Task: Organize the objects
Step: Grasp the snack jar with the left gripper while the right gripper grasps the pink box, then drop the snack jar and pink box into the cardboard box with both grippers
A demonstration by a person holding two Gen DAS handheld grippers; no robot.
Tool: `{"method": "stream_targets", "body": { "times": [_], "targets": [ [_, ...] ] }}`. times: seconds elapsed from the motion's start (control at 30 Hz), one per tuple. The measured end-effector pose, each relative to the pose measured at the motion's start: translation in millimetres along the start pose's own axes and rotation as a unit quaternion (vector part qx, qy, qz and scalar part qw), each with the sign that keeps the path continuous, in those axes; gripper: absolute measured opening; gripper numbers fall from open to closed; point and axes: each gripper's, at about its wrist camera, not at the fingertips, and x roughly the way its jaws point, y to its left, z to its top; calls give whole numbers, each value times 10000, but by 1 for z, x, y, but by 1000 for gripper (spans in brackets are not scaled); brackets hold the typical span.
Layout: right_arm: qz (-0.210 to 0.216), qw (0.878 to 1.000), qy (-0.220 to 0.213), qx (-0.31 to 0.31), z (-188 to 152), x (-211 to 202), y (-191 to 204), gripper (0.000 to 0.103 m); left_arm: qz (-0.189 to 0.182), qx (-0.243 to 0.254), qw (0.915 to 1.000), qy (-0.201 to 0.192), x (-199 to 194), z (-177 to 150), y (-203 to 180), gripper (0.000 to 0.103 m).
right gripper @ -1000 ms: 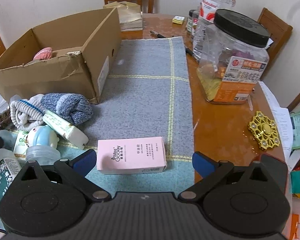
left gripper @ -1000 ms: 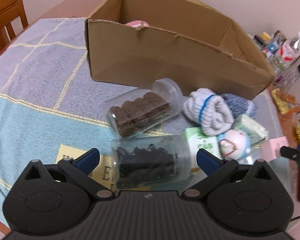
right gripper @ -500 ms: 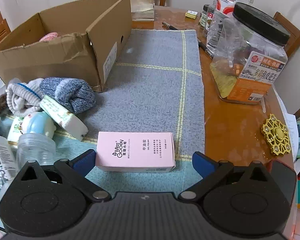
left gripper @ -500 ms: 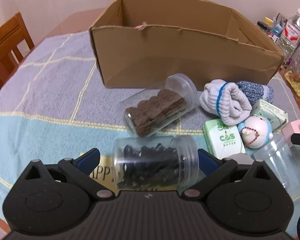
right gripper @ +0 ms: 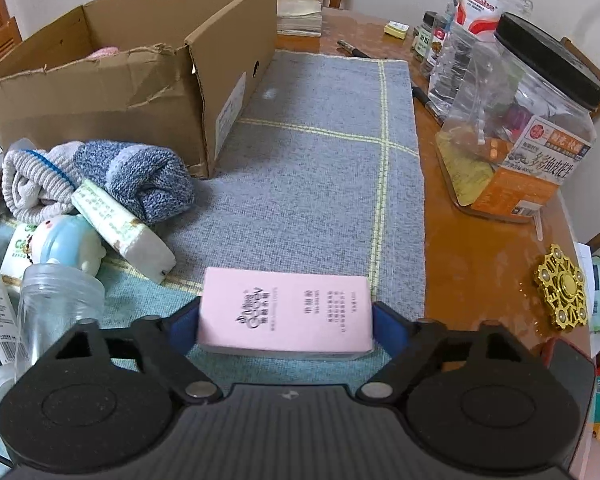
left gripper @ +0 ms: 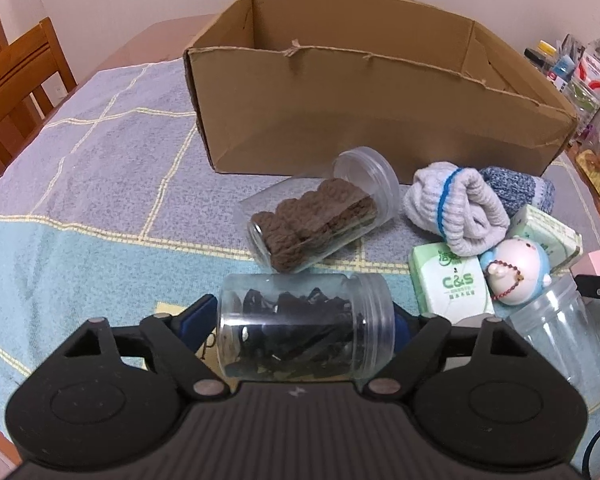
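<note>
A clear jar of dark pieces [left gripper: 300, 332] lies on its side on the blue checked cloth. My left gripper [left gripper: 300, 316] spans it lengthwise; its jaws are closing, and both blue pads touch the jar's ends. A pink carton [right gripper: 284, 308] lies flat between the closing jaws of my right gripper [right gripper: 286, 320], with a pad against each short end. The open cardboard box [left gripper: 380, 120] stands behind. A cookie jar [left gripper: 320, 220], rolled socks [left gripper: 456, 208], tissue packs [left gripper: 452, 284] and a round toy [left gripper: 516, 272] lie in front of it.
An empty clear jar [left gripper: 560, 336] stands right of the left gripper. On the bare wood to the right are a big black-lidded jar [right gripper: 532, 120], a water bottle [right gripper: 480, 20] and a gold spinner [right gripper: 564, 288]. Wooden chairs [left gripper: 16, 76] ring the table.
Both pairs of jaws have come in from wide open. The left pads now meet the jar's ends and the right pads meet the pink carton's ends. Neither object has left the cloth.
</note>
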Motion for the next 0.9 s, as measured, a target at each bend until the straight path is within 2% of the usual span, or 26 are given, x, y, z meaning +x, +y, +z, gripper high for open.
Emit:
{"method": "stream_targets", "body": {
  "times": [0.1, 0.33, 0.47, 0.7, 0.9],
  "targets": [
    [-28, 10000, 40, -16, 0, -2, 1, 85, -99, -15, 9999, 42, 1, 1, 3, 75],
    [3, 9998, 174, 37, 3, -8, 3, 85, -438, 145, 9987, 219, 1, 6, 13, 75],
    [165, 9996, 200, 114, 11, -18, 1, 85, -563, 424, 9970, 317, -10, 12, 16, 75],
    [332, 9993, 129, 85, 29, -41, 3, 85, -940, 874, 9911, 356, -38, 34, 20, 75],
    [445, 9987, -93, -247, 47, -64, 16, 85, -1214, 1180, 9854, 179, -59, 63, 11, 75]
  ]
}}
